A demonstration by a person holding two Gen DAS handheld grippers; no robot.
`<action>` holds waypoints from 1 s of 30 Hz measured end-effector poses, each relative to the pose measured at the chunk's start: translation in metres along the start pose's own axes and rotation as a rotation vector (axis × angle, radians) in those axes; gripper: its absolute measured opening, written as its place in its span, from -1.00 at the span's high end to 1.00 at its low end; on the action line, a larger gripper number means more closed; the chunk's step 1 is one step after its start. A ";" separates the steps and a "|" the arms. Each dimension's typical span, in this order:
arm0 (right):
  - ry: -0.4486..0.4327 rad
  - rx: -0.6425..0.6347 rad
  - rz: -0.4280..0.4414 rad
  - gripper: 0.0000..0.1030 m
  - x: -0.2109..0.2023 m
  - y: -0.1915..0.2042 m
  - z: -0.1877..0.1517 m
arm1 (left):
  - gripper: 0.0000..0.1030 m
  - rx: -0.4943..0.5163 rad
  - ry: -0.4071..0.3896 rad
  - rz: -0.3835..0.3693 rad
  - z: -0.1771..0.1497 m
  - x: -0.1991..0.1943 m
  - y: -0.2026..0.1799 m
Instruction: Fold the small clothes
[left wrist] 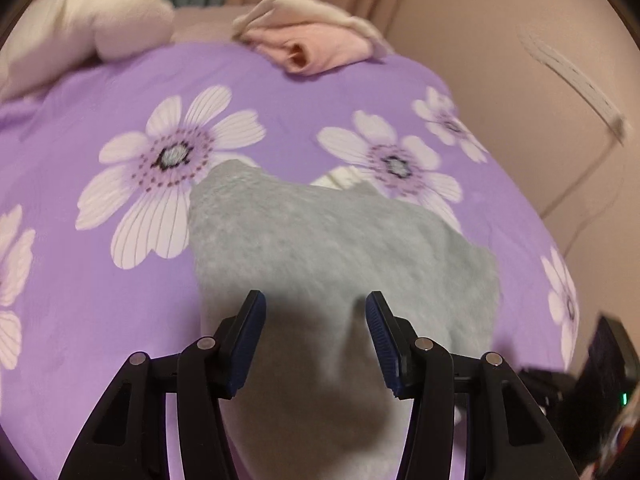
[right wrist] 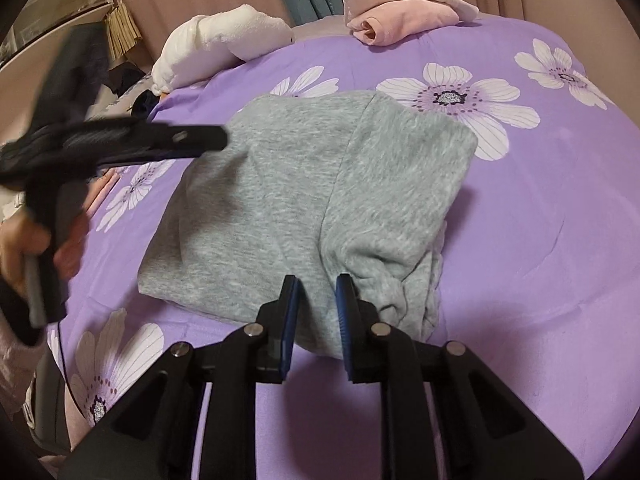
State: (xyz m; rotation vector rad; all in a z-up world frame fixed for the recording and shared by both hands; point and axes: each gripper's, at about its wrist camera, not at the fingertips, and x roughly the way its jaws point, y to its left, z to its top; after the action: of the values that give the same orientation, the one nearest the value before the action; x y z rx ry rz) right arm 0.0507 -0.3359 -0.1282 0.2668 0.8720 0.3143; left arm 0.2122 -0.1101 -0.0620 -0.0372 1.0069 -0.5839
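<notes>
Grey garment [right wrist: 304, 200] lying partly folded in the middle of the frame on a purple flowered bedspread [right wrist: 540, 240], one flap laid over the right half, a bunched wad at lower right. Right gripper [right wrist: 318, 300] at bottom centre, jaws narrowly parted with the near hem between them, not visibly pinched; looks released or about to close. Left gripper [left wrist: 314, 312] wide open in its own view, hovering over the grey cloth, holding nothing; in the right view seen blurred at left, above the garment's upper left corner. Pink folded clothes [right wrist: 400, 16] at top centre, white towel roll [right wrist: 224, 48] at upper left, both well apart from the work.

Risks, as a judgement: closing on the bunched wad would likely grab several layers and drag the whole stack askew. Lifting one edge with the other side unpinned could undo the flap. Soft bedding underneath may let the fingers [right wrist: 292, 308] snag the bedspread along with the hem.
</notes>
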 end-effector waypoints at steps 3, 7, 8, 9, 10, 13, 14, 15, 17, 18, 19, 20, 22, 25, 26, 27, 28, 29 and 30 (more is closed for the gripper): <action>0.006 0.015 0.014 0.63 0.001 -0.002 0.002 | 0.02 -0.040 0.032 -0.023 0.005 0.014 0.009; -0.003 0.065 0.055 0.58 -0.003 -0.007 0.006 | 0.02 -0.046 0.022 -0.035 0.003 0.014 0.013; -0.016 0.090 0.081 0.49 -0.007 -0.008 0.007 | 0.02 -0.059 0.012 -0.049 0.003 0.009 0.014; -0.032 0.107 0.108 0.34 -0.012 -0.010 0.008 | 0.02 -0.079 -0.007 -0.068 0.003 0.001 0.017; -0.057 0.129 0.142 0.24 -0.019 -0.012 0.009 | 0.02 -0.110 -0.041 -0.085 0.001 -0.012 0.024; -0.114 0.184 0.167 -0.21 -0.038 -0.022 0.012 | -0.12 -0.157 -0.086 -0.097 -0.011 -0.038 0.042; -0.127 0.205 0.167 -0.24 -0.042 -0.027 0.013 | -0.19 -0.176 -0.092 -0.105 -0.019 -0.045 0.049; -0.134 0.228 0.173 -0.26 -0.045 -0.033 0.013 | -0.28 -0.191 -0.091 -0.113 -0.025 -0.049 0.055; -0.125 0.294 0.185 -0.33 -0.044 -0.048 0.013 | -0.29 -0.230 -0.072 -0.132 -0.038 -0.052 0.069; -0.107 0.320 0.196 -0.37 -0.039 -0.054 0.014 | -0.29 -0.255 -0.060 -0.143 -0.044 -0.051 0.074; -0.092 0.344 0.202 -0.37 -0.032 -0.060 0.015 | -0.29 -0.280 -0.049 -0.161 -0.049 -0.049 0.079; -0.079 0.361 0.201 -0.37 -0.027 -0.063 0.016 | -0.29 -0.308 -0.034 -0.186 -0.053 -0.046 0.084; -0.039 0.393 0.198 -0.37 -0.011 -0.067 0.021 | -0.29 -0.356 -0.016 -0.236 -0.058 -0.042 0.091; -0.004 0.407 0.208 -0.37 0.009 -0.066 0.029 | -0.29 -0.389 -0.001 -0.283 -0.060 -0.032 0.093; 0.005 0.406 0.205 -0.37 0.014 -0.066 0.033 | -0.29 -0.394 0.006 -0.296 -0.059 -0.028 0.091; 0.016 0.403 0.195 -0.37 0.021 -0.064 0.036 | -0.29 -0.396 0.016 -0.312 -0.057 -0.024 0.090; 0.030 0.397 0.190 -0.37 0.027 -0.064 0.039 | -0.29 -0.395 0.024 -0.322 -0.056 -0.019 0.087; 0.035 0.395 0.188 -0.37 0.030 -0.065 0.041 | -0.29 -0.394 0.035 -0.328 -0.055 -0.014 0.084; 0.042 0.394 0.189 -0.39 0.035 -0.065 0.044 | -0.29 -0.395 0.044 -0.337 -0.053 -0.008 0.081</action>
State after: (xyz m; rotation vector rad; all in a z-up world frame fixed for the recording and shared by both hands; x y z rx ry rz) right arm 0.1165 -0.3866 -0.1489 0.7129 0.9486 0.3231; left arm 0.2021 -0.0248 -0.1082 -0.5536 1.1561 -0.6849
